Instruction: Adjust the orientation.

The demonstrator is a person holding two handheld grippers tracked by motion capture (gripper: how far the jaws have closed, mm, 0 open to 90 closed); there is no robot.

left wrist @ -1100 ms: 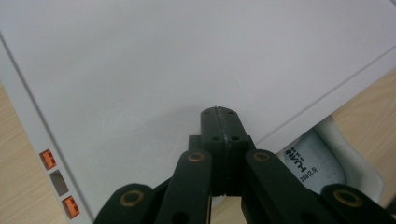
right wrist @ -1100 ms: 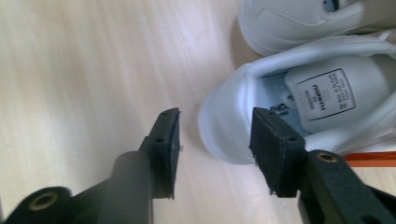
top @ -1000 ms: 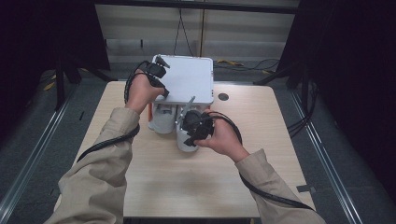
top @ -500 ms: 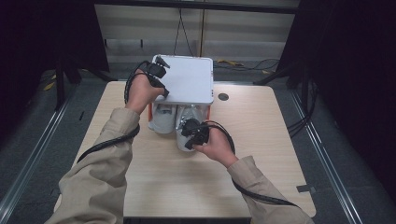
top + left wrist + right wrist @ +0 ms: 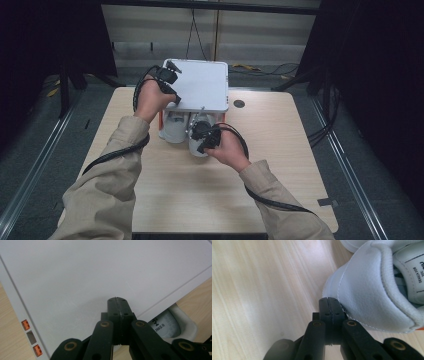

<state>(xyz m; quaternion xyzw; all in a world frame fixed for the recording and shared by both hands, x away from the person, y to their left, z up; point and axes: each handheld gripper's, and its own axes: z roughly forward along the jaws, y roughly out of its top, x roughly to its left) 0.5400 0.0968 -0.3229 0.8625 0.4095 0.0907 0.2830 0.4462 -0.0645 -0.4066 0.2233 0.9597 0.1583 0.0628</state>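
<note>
A white shoebox lid (image 5: 202, 85) lies at the far middle of the table, over an orange-sided box (image 5: 161, 120). Two white sneakers (image 5: 173, 131) poke out from under its near edge. My left gripper (image 5: 174, 97) is shut, its tips (image 5: 116, 299) resting on the lid (image 5: 75, 277) with nothing between them. An insole with a size print (image 5: 163, 327) shows below the lid's edge. My right gripper (image 5: 194, 134) is shut and empty, its tips (image 5: 328, 299) against the heel (image 5: 367, 292) of the nearer sneaker (image 5: 196, 149), low over the table.
The light wooden table (image 5: 175, 190) has bare room in front of the shoes and to both sides. A round cable hole (image 5: 239, 103) sits right of the box. Cables (image 5: 270, 67) lie on the floor behind the table, and dark curtains stand at both sides.
My right hand has come down and nearer, bringing its gripper to the nearer sneaker's heel. The left hand and the lid have stayed put.
</note>
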